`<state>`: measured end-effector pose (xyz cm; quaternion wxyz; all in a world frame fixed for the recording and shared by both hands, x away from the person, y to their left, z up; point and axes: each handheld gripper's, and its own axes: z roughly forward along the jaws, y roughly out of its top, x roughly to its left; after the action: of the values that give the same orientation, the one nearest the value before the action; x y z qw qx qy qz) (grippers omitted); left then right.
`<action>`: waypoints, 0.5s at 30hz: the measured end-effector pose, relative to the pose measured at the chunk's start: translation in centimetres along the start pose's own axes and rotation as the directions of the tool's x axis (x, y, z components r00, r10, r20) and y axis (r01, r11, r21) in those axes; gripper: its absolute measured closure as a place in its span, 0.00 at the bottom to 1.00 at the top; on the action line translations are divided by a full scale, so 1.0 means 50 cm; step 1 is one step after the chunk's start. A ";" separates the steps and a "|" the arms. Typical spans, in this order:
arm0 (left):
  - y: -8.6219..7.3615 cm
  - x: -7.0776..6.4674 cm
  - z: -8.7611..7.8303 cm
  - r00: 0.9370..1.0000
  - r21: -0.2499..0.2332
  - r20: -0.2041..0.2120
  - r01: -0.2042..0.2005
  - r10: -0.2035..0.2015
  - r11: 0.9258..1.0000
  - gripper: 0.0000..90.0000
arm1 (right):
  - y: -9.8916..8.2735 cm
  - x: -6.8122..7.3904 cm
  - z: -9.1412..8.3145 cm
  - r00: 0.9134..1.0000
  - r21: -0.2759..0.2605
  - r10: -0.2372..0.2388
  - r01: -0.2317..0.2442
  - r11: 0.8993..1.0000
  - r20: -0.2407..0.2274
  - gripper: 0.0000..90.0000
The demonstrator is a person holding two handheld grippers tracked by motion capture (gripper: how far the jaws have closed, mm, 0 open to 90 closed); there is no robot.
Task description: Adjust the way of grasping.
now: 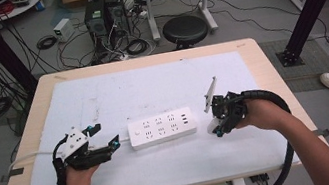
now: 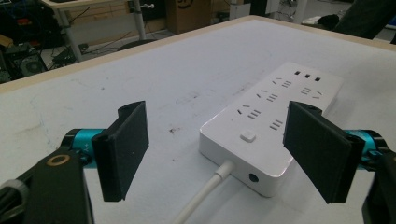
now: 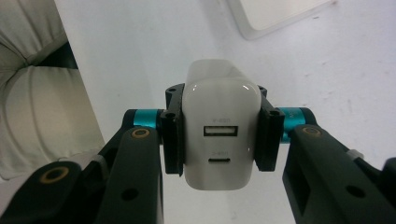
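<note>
- Right gripper (image 3: 219,135): jaws closed on the two flat sides of a small white glossy plastic wall charger (image 3: 220,133), its port face (one wide USB slot above one small oval slot) turned toward the camera. In the high view the charger (image 1: 213,126) is held just beside the right end of the strip, at or barely off the mat; which, I cannot tell.
- Charger, handling: likely light, rigid and slick. The flat-side hold suits it; a firm squeeze should keep it from sliding during a push.
- Left gripper (image 2: 217,154): jaws wide open and empty, straddling the switch end of the strip without touching it.
- White rectangular plastic power strip (image 2: 273,116): lies flat mid-table on the pale mat (image 1: 150,82), white cord (image 2: 205,193) leaving its near end, sockets and small USB ports on top. Rigid, smooth and probably light enough to skid; best braced across its long edges near the cord end.
- Light wooden table (image 1: 270,69): under the mat.
</note>
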<state>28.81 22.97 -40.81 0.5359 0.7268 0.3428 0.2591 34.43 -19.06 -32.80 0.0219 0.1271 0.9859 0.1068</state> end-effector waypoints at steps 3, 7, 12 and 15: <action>0.000 0.000 0.001 1.000 -0.005 0.002 0.000 0.000 1.000 0.25 | 0.000 0.005 0.012 1.000 -0.003 0.001 -0.001 1.000 -0.011 0.70; 0.000 -0.002 0.001 1.000 -0.003 0.001 -0.004 0.004 1.000 0.25 | 0.003 0.007 0.015 1.000 0.003 -0.006 0.006 1.000 -0.011 0.70; -0.001 -0.001 0.000 1.000 -0.008 0.001 0.000 0.000 1.000 0.25 | 0.006 0.000 0.005 1.000 -0.003 -0.001 0.001 1.000 -0.012 0.70; 0.002 0.001 0.001 1.000 -0.003 0.000 -0.003 0.003 1.000 0.25 | 0.013 -0.006 -0.016 1.000 -0.007 -0.011 0.011 1.000 -0.002 0.70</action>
<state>28.90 22.98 -40.73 0.5367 0.7264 0.3412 0.2606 34.85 -18.67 -31.89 0.0219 0.1217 0.9862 0.1101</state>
